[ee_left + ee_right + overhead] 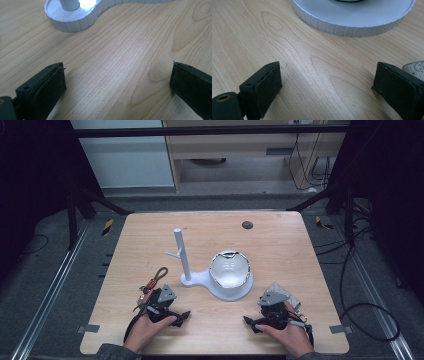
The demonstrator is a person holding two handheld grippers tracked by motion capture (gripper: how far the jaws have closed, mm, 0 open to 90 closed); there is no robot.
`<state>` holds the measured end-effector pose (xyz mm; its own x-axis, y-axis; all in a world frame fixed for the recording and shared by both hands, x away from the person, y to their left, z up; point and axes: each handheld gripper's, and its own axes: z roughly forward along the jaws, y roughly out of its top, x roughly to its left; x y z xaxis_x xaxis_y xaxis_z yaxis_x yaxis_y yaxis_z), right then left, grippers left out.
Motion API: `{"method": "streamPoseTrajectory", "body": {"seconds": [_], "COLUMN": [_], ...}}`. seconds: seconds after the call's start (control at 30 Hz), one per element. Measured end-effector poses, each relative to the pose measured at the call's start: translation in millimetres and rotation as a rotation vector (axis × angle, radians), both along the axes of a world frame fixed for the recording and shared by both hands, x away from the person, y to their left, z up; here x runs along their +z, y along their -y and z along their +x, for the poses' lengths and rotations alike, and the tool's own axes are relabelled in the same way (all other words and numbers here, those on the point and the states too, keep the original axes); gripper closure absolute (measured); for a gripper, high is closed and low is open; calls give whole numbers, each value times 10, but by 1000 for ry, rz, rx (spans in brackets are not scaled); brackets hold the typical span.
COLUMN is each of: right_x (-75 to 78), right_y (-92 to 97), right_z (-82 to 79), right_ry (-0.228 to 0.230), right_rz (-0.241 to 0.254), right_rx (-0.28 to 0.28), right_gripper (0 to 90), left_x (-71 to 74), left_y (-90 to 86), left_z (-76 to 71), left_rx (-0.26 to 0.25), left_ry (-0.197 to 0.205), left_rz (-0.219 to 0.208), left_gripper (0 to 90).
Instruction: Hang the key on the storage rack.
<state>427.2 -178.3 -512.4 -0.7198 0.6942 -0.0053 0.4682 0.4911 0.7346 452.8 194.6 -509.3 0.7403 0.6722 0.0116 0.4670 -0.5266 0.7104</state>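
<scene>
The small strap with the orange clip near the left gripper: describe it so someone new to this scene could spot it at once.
Start at the wooden table and find the white stand with its upright post near the middle. Just left of the post's base, above the left gripper, lies the strap. It is the one dark, looped cord with an orange clip; everything beside it is white.

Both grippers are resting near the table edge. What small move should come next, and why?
Probably move the left gripper a little left and away toward the keyring strap. The left gripper is open and empty, the strap lies loose on the table just beyond that hand, and the white stand has a free side peg, which seems meant for hanging it.
</scene>
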Motion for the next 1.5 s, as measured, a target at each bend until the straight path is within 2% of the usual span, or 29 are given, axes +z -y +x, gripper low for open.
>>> {"method": "streamPoseTrajectory", "body": {"seconds": [0.1,0.13,0.17,0.2,0.23,0.27,0.33,0.37,0.47,0.5,0.53,0.57,0.6,0.67,0.73,0.83,0.87,0.93,0.97,1.07,1.17,1.2,1.23,1.3,1.33,1.37,1.5], "right_x": [0,0,0,-1,-1,-1,-1,-1,-2,-2,-2,-2,-2,-2,-2,-2,-2,-2,-2,-1,0,0,0,0,0,-1,0], "right_y": [0,0,0,-1,-1,-1,-1,-1,-1,-1,-2,-2,-2,-2,-2,-1,-1,-2,-2,-3,-2,-2,-2,-2,-1,-2,-1], "right_z": [0,0,0,-1,-1,-1,-1,-1,0,0,-1,-1,-1,-1,-1,-1,-1,-1,-1,-7,-9,-9,-9,-12,-13,-14,-17], "right_ry": [0,1,1,0,0,1,1,1,3,3,2,2,2,2,1,2,2,1,1,-1,-1,-1,-1,-2,-2,-1,-1], "right_rz": [0,0,0,1,1,1,1,1,-1,-1,0,0,0,0,0,-1,-1,0,0,1,0,-1,-1,-1,-1,0,-1], "right_rx": [0,0,0,-1,-1,-1,-1,-1,-2,-2,-2,-2,-2,-3,-2,-2,-2,-2,-2,-4,-4,-4,-4,-4,-3,-3,-3], "right_gripper": [79,79,79,79,79,79,79,79,79,79,78,78,78,78,79,78,78,78,78,78,78,78,78,78,78,78,77], "left_x": [16,51,51,117,117,210,306,306,424,454,496,496,538,564,644,703,703,733,733,720,691,657,657,615,595,554,508], "left_y": [-4,-20,-20,-44,-44,-86,-160,-160,-275,-318,-416,-416,-518,-566,-681,-746,-746,-774,-774,-738,-723,-714,-714,-703,-698,-681,-684], "left_z": [-5,-22,-22,-32,-32,-24,25,25,129,166,252,252,332,365,467,564,564,653,653,754,799,839,839,864,873,882,897], "left_rx": [-19,-25,-25,-31,-31,-16,12,12,54,82,112,112,138,157,190,214,214,230,230,206,208,204,204,208,208,206,209], "left_ry": [-5,-12,-12,-2,-2,5,-10,-10,-24,-26,-52,-52,-69,-71,-91,-108,-108,-140,-140,-169,-189,-202,-202,-230,-234,-243,-261], "left_rz": [8,-13,-13,19,19,37,38,38,92,100,118,118,135,142,160,186,186,184,184,225,232,248,248,233,240,268,267], "left_gripper": [30,38,37,41,44,48,44,42,57,57,70,72,83,130,145,194,222,248,282,360,411,421,437,448,454,469,498]}}
